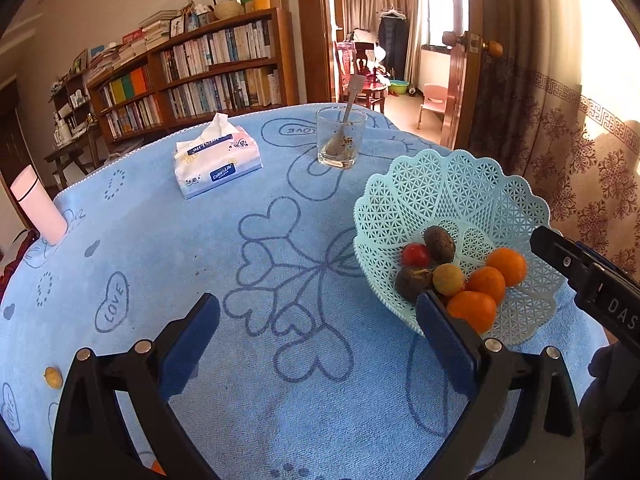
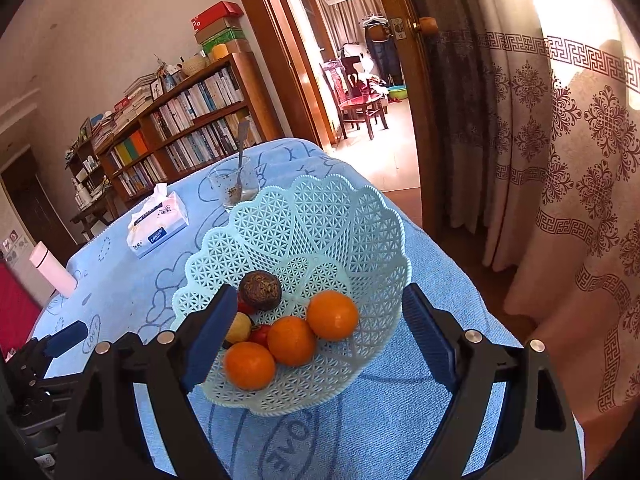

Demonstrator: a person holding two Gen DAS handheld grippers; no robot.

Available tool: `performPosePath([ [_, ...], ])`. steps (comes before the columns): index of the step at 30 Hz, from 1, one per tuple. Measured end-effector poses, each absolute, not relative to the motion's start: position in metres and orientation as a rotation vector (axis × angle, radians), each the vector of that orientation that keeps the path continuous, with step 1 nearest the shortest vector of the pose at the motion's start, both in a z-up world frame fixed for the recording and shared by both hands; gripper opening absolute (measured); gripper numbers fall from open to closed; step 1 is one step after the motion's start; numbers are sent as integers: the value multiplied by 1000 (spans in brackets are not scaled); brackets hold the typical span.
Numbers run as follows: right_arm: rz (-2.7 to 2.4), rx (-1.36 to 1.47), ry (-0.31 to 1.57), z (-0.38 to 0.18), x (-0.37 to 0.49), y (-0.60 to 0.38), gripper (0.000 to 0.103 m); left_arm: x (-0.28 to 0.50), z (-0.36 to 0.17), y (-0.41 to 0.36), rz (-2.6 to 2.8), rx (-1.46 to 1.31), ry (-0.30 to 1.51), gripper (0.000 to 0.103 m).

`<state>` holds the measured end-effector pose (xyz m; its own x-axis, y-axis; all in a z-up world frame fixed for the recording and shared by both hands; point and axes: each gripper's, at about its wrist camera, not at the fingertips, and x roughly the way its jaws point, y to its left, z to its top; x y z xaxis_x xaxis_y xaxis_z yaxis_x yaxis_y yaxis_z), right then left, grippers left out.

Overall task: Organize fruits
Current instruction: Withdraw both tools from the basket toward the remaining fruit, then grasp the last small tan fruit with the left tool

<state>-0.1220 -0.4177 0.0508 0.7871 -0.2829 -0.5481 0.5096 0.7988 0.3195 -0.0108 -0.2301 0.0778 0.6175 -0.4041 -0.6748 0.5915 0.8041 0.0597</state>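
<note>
Fruits mostly gathered in pale-green lattice plastic basket (image 2: 360, 240) near tabletop's right edge: three oranges (image 2: 292, 340), dark passion fruits, red tomatoes. Small yellow fruit (image 1: 53, 377) left loose at left edge. Left gripper (image 1: 316, 344) spread, empty; right gripper (image 2: 316, 332) spread above basket. Next, likely: left fetches stray.

Blue heart-print tablecloth (image 1: 248, 264). Tissue pack (image 1: 218, 164), upright, far side. Drinking glass (image 1: 341, 138) holding spoon (image 1: 347, 118), right of tissues. Pink tumbler (image 1: 38, 206), left edge. Bookshelf (image 1: 192, 76) behind. Patterned curtain (image 2: 560, 168).
</note>
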Motion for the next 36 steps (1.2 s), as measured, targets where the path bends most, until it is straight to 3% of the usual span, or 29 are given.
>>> performPosePath([
  [36, -155, 287, 650, 37, -76, -276, 86, 47, 57, 33, -166, -50, 772, 97],
])
